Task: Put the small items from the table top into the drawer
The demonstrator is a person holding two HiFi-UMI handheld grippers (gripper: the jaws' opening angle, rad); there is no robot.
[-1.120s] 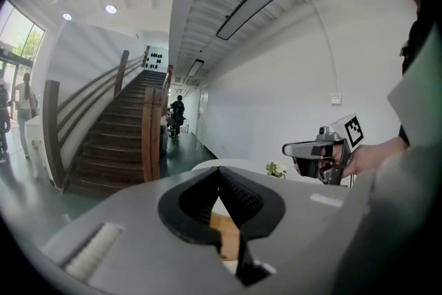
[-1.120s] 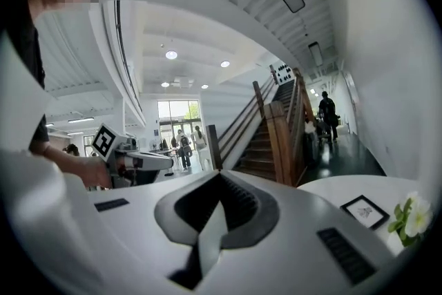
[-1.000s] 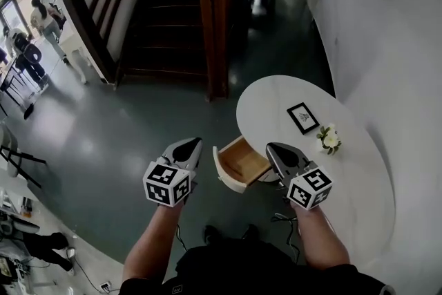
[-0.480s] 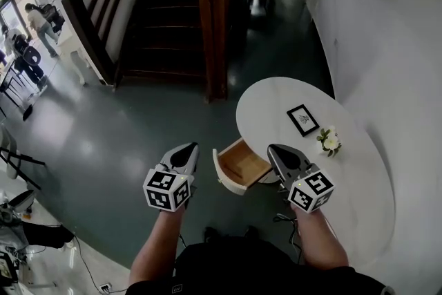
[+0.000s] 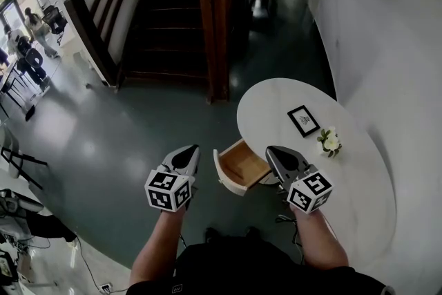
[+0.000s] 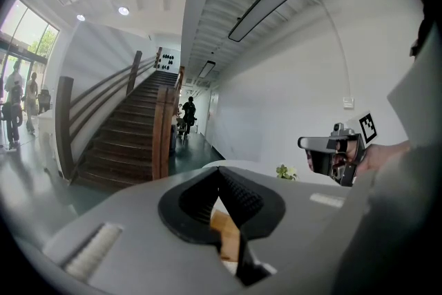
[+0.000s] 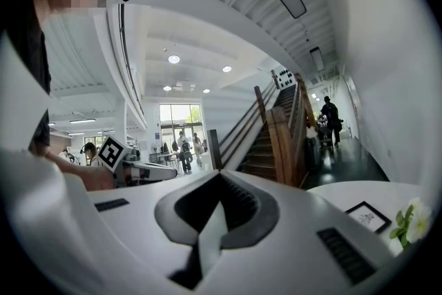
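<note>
Plainly, the left tongs [image 5: 187, 150] and right tongs [image 5: 274, 150] sit closed on nothing, flanking an open pale wooden drawer [image 5: 242, 164]. Its rear hides under the oval white bench [image 5: 359, 179].

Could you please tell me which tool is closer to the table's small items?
The right tool, at the table's edge beside the open drawer; the left tool is over the floor.

Bright, even daylight; glossy floor [image 5: 138, 128] glare, strong fisheye edges, sharp focus.
</note>
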